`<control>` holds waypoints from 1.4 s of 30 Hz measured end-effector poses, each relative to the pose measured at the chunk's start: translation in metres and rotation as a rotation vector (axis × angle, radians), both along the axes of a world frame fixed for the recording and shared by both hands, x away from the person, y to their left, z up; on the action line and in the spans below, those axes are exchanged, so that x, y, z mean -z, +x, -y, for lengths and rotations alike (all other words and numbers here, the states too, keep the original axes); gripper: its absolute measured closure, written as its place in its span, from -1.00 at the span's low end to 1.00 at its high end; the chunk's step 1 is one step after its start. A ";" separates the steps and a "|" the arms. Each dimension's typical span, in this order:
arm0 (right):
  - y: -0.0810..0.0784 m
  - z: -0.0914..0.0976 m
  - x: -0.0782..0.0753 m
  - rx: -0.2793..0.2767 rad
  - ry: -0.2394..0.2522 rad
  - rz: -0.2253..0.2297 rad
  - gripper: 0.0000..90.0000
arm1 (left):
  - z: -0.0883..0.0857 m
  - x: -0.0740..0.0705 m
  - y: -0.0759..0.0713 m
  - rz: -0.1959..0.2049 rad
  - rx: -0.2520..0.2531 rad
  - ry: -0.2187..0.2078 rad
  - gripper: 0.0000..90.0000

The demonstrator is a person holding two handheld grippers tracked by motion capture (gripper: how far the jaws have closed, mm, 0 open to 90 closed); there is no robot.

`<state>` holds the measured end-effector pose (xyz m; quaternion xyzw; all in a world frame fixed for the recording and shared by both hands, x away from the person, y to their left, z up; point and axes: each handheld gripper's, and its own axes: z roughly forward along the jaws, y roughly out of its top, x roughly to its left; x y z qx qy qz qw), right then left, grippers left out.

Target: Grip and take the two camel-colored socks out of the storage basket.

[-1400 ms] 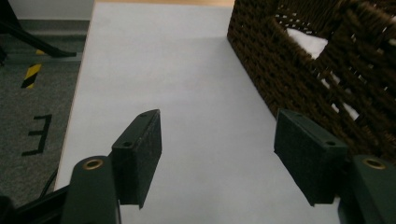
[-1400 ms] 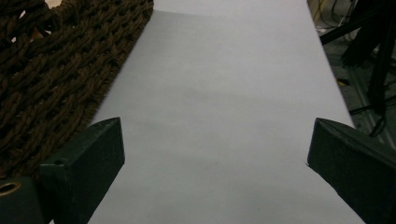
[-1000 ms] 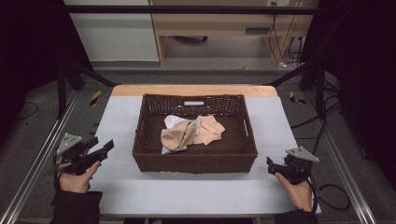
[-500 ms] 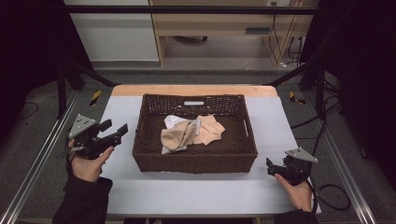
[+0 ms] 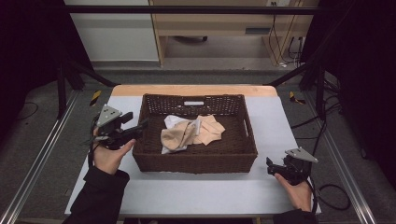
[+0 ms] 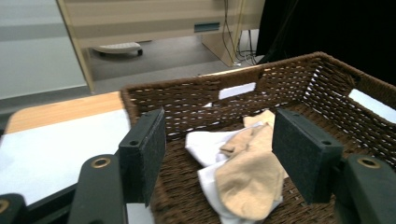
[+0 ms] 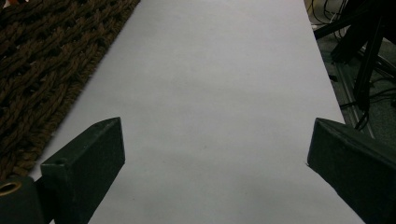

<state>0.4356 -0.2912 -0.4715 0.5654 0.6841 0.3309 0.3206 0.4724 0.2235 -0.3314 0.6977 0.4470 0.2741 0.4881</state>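
Your left gripper [image 5: 140, 127] hangs at the left wall of the wicker basket [image 5: 194, 163], raised above the table's [image 5: 196, 196] left edge and pointed across the rim toward the clothes inside; its jaws stand wide apart with nothing between them, and in the left gripper view [image 6: 217, 161] the two black pads frame the pile without touching it; your left hand [image 5: 108, 156] grips the handle from below, with the dark sleeve [image 5: 95, 198] trailing to the table's near edge.

The basket sits in the middle of the table, nearer the far edge than the near one; inside it, a beige sock [image 5: 175, 139] lies on the left part of the pile, draped over a white cloth [image 5: 173, 122], with another beige piece [image 5: 211, 130] just beside it toward the right; all of it rests on the basket's floor, apart from the walls.

Your right gripper [image 5: 271, 167] rests low near the table's near right corner, just beside the basket's near right corner but not touching it; its jaws are spread wide and empty, and the right gripper view [image 7: 215, 154] looks along bare white tabletop with the basket's woven wall [image 7: 42, 70] at the left.
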 end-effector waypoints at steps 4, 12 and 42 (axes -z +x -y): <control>0.000 0.000 0.000 -0.002 -0.003 0.001 -0.90 | 0.020 0.002 0.010 0.001 0.018 0.016 -0.21; 0.000 0.000 0.000 -0.001 -0.003 -0.001 -0.90 | 0.038 0.006 0.028 -0.006 0.032 0.062 -0.16; 0.002 0.000 0.002 -0.001 -0.019 -0.016 -0.90 | 0.061 0.045 0.071 -0.099 0.094 0.137 -0.01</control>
